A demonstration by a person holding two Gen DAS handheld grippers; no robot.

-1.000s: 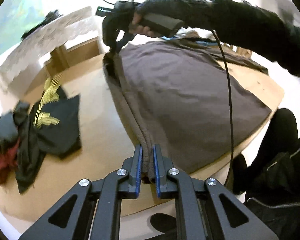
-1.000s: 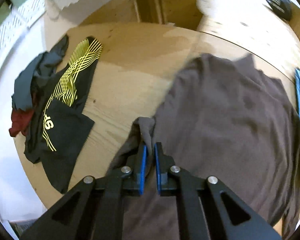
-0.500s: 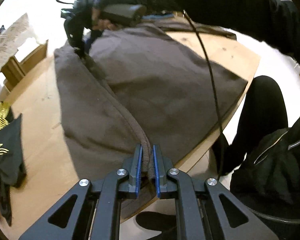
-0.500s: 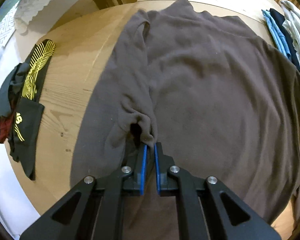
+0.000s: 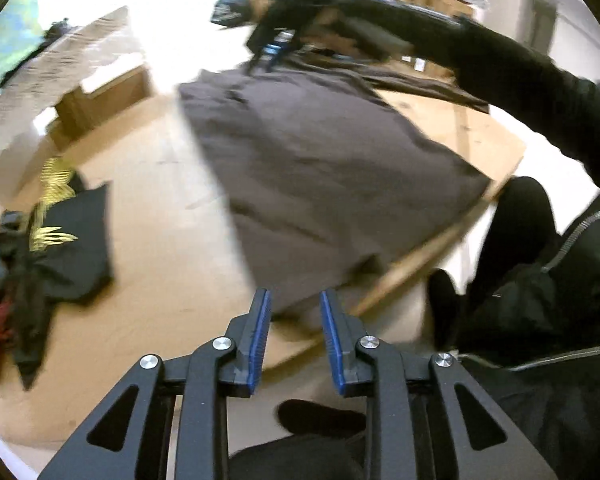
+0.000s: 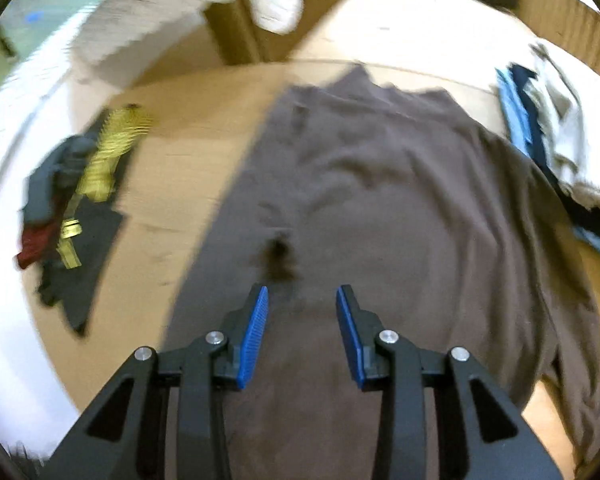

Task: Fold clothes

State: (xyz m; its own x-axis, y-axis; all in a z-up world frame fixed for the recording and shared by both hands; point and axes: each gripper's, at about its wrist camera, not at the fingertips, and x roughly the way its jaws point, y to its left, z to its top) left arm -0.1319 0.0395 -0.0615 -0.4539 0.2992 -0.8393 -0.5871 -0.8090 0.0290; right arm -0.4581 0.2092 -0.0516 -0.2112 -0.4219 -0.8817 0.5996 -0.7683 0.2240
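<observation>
- The left gripper (image 5: pixel 293 304) pointed steeply down over the near edge of the wooden table (image 5: pixel 172 292); its blue pads (image 5: pixel 259 334) stood apart, having just been opening, and no cloth was pinched between them. The hem of the brown garment (image 5: pixel 324 168) showed in the gap beyond the tips, lying on the table.
- The right gripper (image 6: pixel 302 300) likewise pointed steeply down, over the middle of the brown garment (image 6: pixel 400 208). Its jaws had just been opening and stood apart with nothing clamped; the cloth lay flat below them, with a small dark pucker just ahead of the tips.
- In the left wrist view, a black sleeve (image 5: pixel 512 76) reached across the upper frame from the right, with the right gripper at its far end, blurred, above the far end of the garment.
- The garment was spread over the table with a straight folded edge along its left side, and its near edge hung slightly over the table edge by the person's dark trousers (image 5: pixel 520 216).
- A heap of dark clothes (image 6: pixel 72 216) with a yellow striped print lay well apart on the table's left; the lettering on it was too blurred to read.
- Other folded clothes (image 6: pixel 540 132), blue, dark and pale, lay at the table's right, beside the garment.
- No brand or label could be read anywhere.
</observation>
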